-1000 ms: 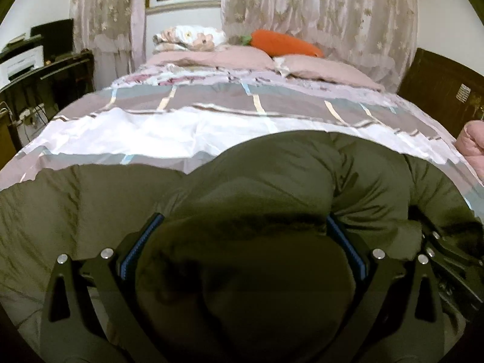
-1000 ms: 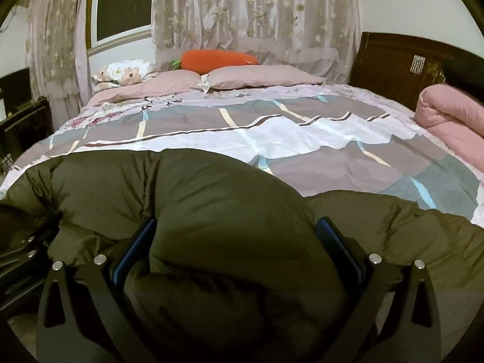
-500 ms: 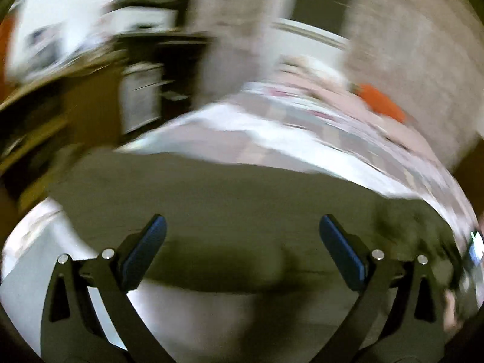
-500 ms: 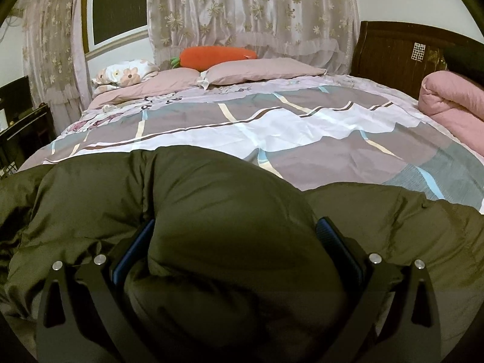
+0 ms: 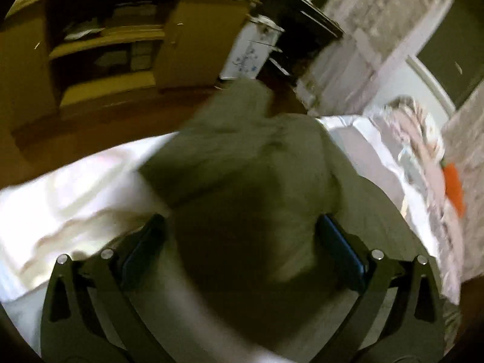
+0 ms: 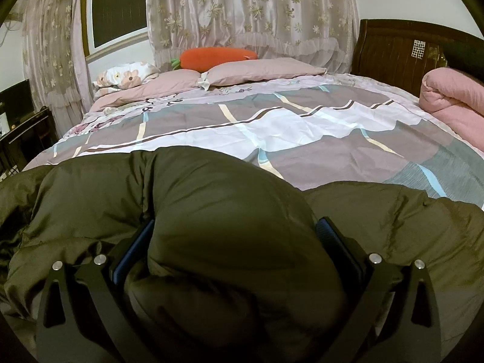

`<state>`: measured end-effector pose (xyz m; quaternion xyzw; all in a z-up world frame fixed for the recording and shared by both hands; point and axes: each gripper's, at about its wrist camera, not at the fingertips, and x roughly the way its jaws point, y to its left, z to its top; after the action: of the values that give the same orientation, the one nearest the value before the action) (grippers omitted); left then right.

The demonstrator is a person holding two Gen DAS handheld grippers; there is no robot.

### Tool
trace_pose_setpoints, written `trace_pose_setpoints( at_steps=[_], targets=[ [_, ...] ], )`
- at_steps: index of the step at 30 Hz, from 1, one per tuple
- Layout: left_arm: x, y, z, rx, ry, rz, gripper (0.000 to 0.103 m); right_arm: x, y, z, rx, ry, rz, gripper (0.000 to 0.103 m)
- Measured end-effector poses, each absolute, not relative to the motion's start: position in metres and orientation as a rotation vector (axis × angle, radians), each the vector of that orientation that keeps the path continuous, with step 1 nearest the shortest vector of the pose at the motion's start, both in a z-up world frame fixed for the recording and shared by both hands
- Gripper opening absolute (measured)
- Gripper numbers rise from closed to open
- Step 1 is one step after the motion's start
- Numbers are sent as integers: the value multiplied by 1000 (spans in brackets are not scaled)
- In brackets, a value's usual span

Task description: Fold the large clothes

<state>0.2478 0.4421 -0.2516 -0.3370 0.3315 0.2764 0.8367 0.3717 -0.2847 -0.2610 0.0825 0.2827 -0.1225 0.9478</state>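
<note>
A big olive-green puffer jacket (image 6: 230,199) lies across the near edge of the bed (image 6: 302,127). My right gripper (image 6: 233,242) has its jaws wide apart with a thick bulge of the jacket filling the gap between the blue pads (image 6: 329,236). In the blurred left wrist view, the jacket (image 5: 242,157) also fills the space between the wide jaws of my left gripper (image 5: 242,236), and a sleeve-like part reaches off toward the bed's left edge. Whether either gripper squeezes the cloth is unclear.
A patterned quilt covers the bed, with pink pillows (image 6: 260,71) and an orange carrot plush (image 6: 217,57) at the head. A rolled pink blanket (image 6: 450,96) lies at the right. Wooden shelves (image 5: 99,45) and a dark desk (image 5: 296,30) stand left of the bed.
My left gripper left the jacket fold, swung sharply left toward the bed's side and tilted; jacket cloth sits between its jaws again. The right gripper has barely moved.
</note>
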Motion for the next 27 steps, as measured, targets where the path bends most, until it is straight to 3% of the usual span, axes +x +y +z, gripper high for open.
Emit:
trace_pose_setpoints(
  at_steps=[5, 7, 10, 12, 15, 23, 27],
  targets=[
    [273, 436, -256, -638, 673, 607, 101, 372, -285, -261, 168, 574, -249, 102],
    [265, 435, -258, -638, 630, 609, 91, 372, -284, -261, 169, 573, -248, 102],
    [253, 443, -262, -692, 579, 595, 73, 372, -284, -261, 170, 574, -248, 102],
    [255, 444, -265, -724, 560, 522, 39, 372, -285, -261, 169, 574, -249, 102],
    [254, 438, -262, -715, 535, 479, 22, 372, -286, -261, 172, 573, -246, 102],
    [220, 424, -249, -748, 334, 335, 13, 374, -282, -261, 185, 568, -235, 102],
    [222, 410, -238, -688, 360, 339, 13, 378, -273, -261, 195, 566, -227, 102]
  ],
)
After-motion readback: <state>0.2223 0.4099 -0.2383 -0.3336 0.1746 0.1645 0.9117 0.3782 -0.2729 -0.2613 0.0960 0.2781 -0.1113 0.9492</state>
